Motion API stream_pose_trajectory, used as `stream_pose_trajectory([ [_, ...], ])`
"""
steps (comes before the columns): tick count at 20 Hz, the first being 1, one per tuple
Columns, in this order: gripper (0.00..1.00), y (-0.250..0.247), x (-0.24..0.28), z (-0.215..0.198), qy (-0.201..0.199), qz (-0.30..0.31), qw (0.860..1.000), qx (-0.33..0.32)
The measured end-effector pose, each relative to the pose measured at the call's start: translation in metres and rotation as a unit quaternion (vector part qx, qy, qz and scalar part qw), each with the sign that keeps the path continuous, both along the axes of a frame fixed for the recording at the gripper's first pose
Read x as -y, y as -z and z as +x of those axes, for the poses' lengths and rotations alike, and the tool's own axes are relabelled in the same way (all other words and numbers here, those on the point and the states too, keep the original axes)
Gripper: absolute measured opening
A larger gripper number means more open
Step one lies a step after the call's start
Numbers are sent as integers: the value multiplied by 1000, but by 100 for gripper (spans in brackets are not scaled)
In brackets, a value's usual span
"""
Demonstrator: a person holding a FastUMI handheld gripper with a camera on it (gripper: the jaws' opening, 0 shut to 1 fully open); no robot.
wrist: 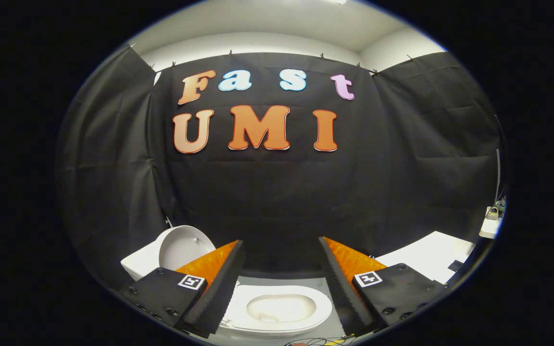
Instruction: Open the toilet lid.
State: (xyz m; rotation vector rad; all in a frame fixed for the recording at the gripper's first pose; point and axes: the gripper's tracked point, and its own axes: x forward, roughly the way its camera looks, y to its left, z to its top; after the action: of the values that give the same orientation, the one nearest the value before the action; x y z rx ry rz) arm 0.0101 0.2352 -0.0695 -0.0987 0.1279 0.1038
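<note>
Gripper (281, 250) fingers spread wide, holding nothing, above a white ceramic toilet (277, 310) whose bowl lies between and below them. Its round white lid (183, 247) stands raised upright behind the left finger, against the black cloth wall (277, 192).

No readable words or numbers are showing on any object.
The gripper (281, 241), holding its fingers spread wide, is carrying two square coded markers (191, 282), one on each finger, patterned rather than lettered.
</note>
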Motion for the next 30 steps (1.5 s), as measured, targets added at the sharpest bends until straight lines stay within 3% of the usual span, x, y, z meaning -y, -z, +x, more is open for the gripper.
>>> stream_pose_trajectory([
  [30,97,-3,23,-7,26,29,999,9],
])
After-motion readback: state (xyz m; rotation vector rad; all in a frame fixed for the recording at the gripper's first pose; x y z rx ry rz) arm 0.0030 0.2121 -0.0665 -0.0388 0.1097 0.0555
